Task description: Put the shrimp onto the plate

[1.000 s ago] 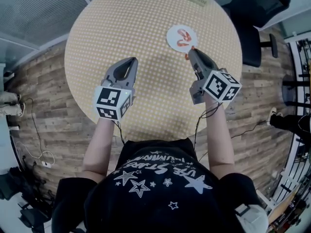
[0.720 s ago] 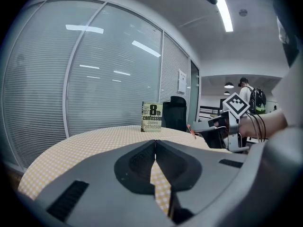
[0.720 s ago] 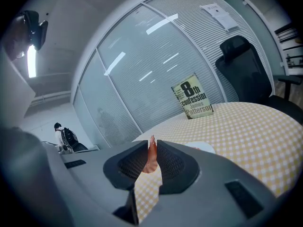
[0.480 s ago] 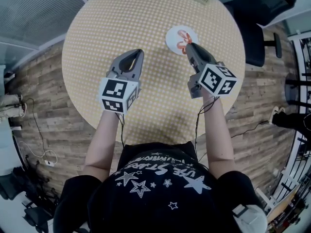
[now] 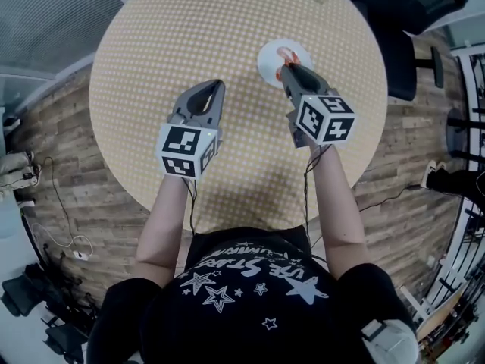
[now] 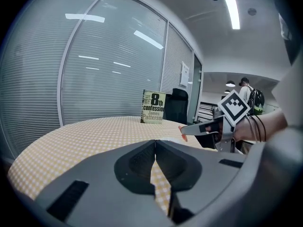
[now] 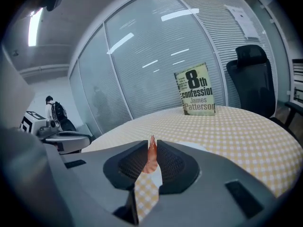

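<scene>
Figure. Transfer of a shrimp to the plate, seen from the head and from both grippers.

The right gripper (image 7: 151, 144) is clamped on a shrimp (image 7: 152, 156). The shrimp stands upright between the ribbed pads, with its pointed end rising above the jaw tips and its curved body hanging in the gap below. In the head view the tips of this gripper reach the near rim of the white plate (image 5: 267, 56), so the shrimp is held in the air at the plate's edge and is not yet set down. An orange piece (image 5: 286, 51) already lies on the plate. It is probably a second shrimp, though it is too small in this view to be sure.

The left gripper (image 6: 155, 143) hovers over the checked table (image 5: 189, 36), well apart from the plate. Its jaws are pressed together with nothing between them. A book (image 7: 195, 96) stands at the table's far edge.

Handling note: the shrimp appears light, small and somewhat soft, with a smooth surface that may slip. A pinch across the thick middle of the body, as here, seems the soundest hold. Hard squeezing risks deforming it, and the thin tail offers little to grip.
</scene>
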Available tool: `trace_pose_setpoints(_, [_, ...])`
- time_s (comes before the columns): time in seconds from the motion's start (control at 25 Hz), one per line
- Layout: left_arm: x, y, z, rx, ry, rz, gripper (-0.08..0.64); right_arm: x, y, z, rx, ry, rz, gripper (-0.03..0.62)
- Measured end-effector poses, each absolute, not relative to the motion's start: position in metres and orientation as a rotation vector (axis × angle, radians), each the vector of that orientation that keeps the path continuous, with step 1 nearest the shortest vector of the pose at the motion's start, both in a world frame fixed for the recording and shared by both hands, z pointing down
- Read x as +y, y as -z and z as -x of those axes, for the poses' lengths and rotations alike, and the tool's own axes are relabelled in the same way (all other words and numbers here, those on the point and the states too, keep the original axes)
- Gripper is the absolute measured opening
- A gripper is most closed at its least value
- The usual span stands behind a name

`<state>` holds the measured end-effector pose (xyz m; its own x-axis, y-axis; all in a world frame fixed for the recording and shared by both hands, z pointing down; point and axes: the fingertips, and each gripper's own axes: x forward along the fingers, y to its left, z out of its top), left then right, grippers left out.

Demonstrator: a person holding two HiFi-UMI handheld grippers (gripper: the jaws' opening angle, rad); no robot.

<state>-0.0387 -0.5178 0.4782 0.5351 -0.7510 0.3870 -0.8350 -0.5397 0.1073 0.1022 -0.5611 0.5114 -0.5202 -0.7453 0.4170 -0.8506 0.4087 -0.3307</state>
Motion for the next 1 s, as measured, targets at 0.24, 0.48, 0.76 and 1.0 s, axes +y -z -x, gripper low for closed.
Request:
trace_pose_setpoints(0.24, [-0.526, -0.497, 0.035, -1.304, -0.451, -2.478, 0.011, -0.577, -0.527, -0.094, -2.424, -0.748, -1.388, 0.07])
trace_pose_setpoints(0.48, [-0.535, -0.512, 0.039, -1.291, -0.478, -2.459, 0.011, -0.587, -0.549, -0.088, -2.369, -0.773, -1.356, 0.071])
trace_pose_setpoints(0.76, [-0.54, -0.523, 0.041, -1.28, -0.495, -2.437, 0.011, -0.597, -0.569, -0.084, -2.277, -0.754, -1.336, 0.071])
trace_pose_setpoints(1.0, [-0.542, -0.529, 0.042, -1.264, -0.499, -2.427, 0.011, -0.605, -0.583, -0.08, -2.21, -0.748, -1.331, 0.071])
